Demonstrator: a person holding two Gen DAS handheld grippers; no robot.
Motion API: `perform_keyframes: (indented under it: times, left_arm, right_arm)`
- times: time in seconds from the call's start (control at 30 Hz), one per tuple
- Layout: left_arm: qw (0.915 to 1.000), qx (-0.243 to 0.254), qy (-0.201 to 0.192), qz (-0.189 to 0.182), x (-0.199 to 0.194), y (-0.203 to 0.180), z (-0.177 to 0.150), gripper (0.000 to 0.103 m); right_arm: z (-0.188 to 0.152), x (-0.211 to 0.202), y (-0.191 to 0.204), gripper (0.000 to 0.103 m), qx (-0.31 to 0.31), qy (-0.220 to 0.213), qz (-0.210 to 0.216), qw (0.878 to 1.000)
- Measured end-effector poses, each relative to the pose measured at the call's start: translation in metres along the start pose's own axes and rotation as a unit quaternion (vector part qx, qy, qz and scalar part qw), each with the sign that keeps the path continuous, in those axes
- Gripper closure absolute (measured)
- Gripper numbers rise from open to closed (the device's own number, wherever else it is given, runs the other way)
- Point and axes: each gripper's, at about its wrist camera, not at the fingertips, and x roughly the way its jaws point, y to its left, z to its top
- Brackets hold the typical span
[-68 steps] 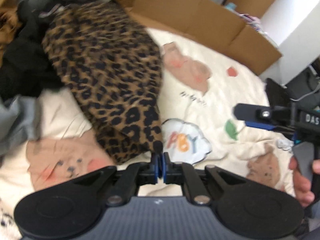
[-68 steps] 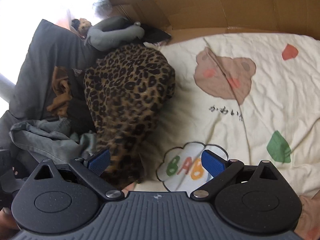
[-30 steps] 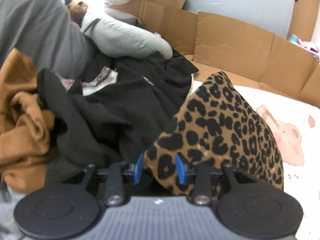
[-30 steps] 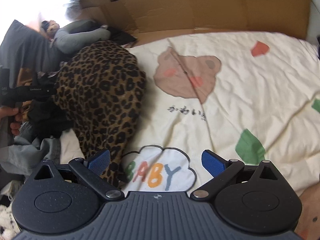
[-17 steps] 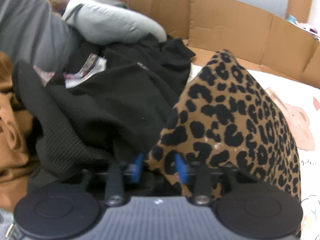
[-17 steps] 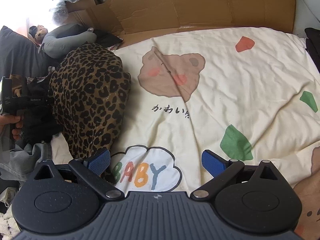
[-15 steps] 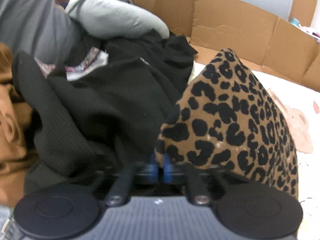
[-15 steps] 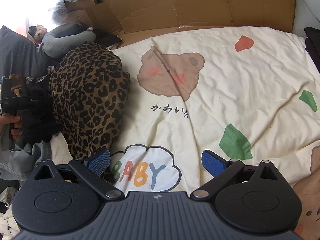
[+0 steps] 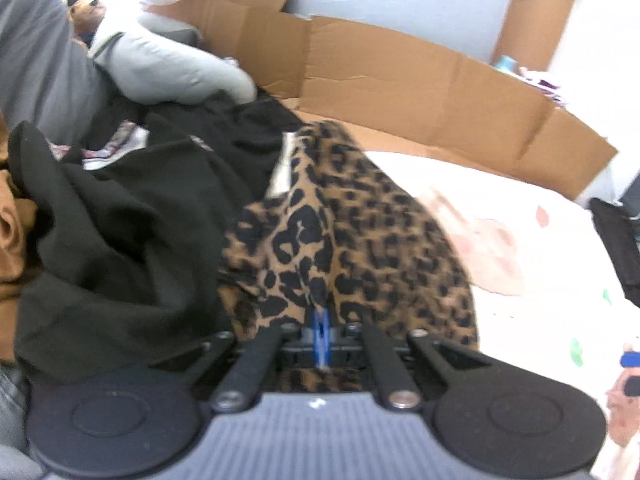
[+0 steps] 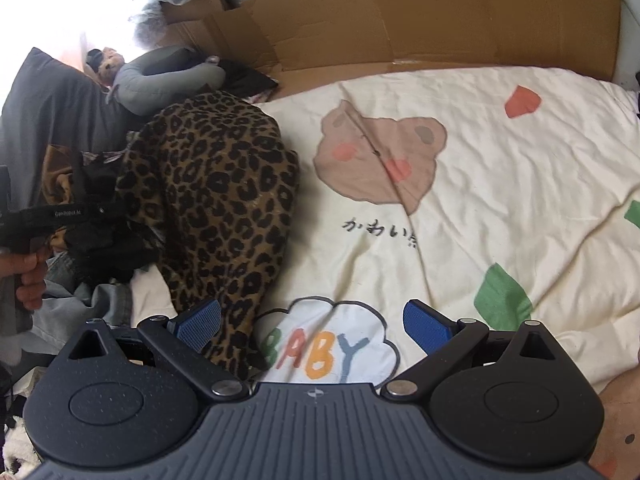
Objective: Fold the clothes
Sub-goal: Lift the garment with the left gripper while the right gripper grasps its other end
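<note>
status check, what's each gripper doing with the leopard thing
Left gripper shut on brown leopard-print garment. Right gripper open, empty, over cream bear-print blanket. Black clothes pile crowds the garment's left edge.

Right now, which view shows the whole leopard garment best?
The right wrist view: the leopard garment lies nearly whole on the blanket. The left wrist view shows only a blurred close fold, pinched in the left tool.

Black right tool [image 10: 312, 322] with blue ribbed pads [image 10: 199, 320], silver screws, grey ridged body
</note>
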Motion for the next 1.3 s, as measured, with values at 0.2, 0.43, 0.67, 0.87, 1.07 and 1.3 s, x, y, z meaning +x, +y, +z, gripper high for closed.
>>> perform_keyframes:
  times: [0.2,0.43,0.67,0.87,1.07,1.3]
  left_arm:
    - [0.9992,-0.01,0.003,-0.039,-0.012,-0.043,-0.019,0.101]
    - [0.9955,-0.018,0.011,-0.093,-0.017,-0.096,-0.044,0.101]
    - [0.9915,-0.008,0.031,-0.126,-0.014,-0.122,-0.065,0.102]
    - [0.9865,0.006,0.039,-0.159,-0.015,-0.144,-0.082,0.102]
    - [0.9821,0.008,0.047,-0.182,-0.017,-0.156,-0.097,0.102]
    - [0.981,0.01,0.069,-0.181,-0.015,-0.162,-0.098,0.1]
  right_arm:
    - [0.01,-0.009,0.008,0.002,0.012,-0.014,0.024,1.0]
    - [0.019,-0.011,0.022,0.003,0.02,-0.022,0.065,0.997]
    - [0.019,0.003,0.03,0.015,0.033,-0.006,0.094,0.995]
    - [0.017,0.027,0.04,0.022,0.035,0.03,0.115,0.992]
    - [0.01,0.052,0.049,0.071,0.016,0.083,0.091,0.992]
    - [0.003,0.057,0.043,0.098,0.008,0.095,0.059,0.994]
